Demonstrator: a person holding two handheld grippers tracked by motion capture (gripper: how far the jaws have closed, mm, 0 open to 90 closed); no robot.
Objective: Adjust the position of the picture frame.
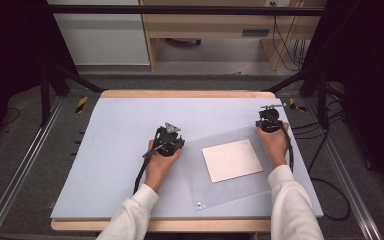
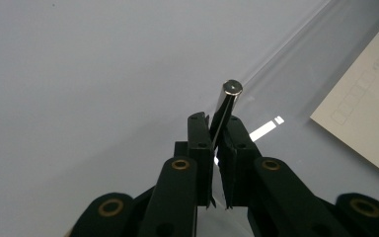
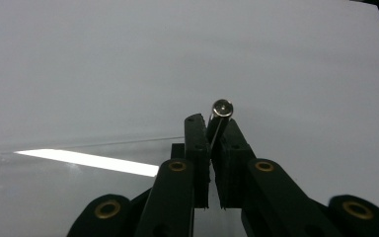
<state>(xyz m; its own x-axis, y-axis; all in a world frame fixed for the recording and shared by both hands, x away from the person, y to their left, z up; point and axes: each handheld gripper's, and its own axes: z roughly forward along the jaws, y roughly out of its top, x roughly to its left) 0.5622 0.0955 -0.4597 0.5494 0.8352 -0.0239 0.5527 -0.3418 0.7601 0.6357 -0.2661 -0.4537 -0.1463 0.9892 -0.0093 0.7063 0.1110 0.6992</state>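
A clear plastic sheet lies at a slant on the blue-grey mat, with a cream paper card on or under it. My left gripper stands at the sheet's left edge, shut on a short shiny metal pin that sticks out past the tips of the left gripper. At the sheet's far right corner my right gripper is shut on a similar round-ended metal pin, which shows between the tips of the right gripper. The card lies to the right of the left jaws.
A small metal stud sits near the sheet's front left corner. The mat covers a wooden table. Black frame posts stand at both sides, and cables trail on the floor at the right.
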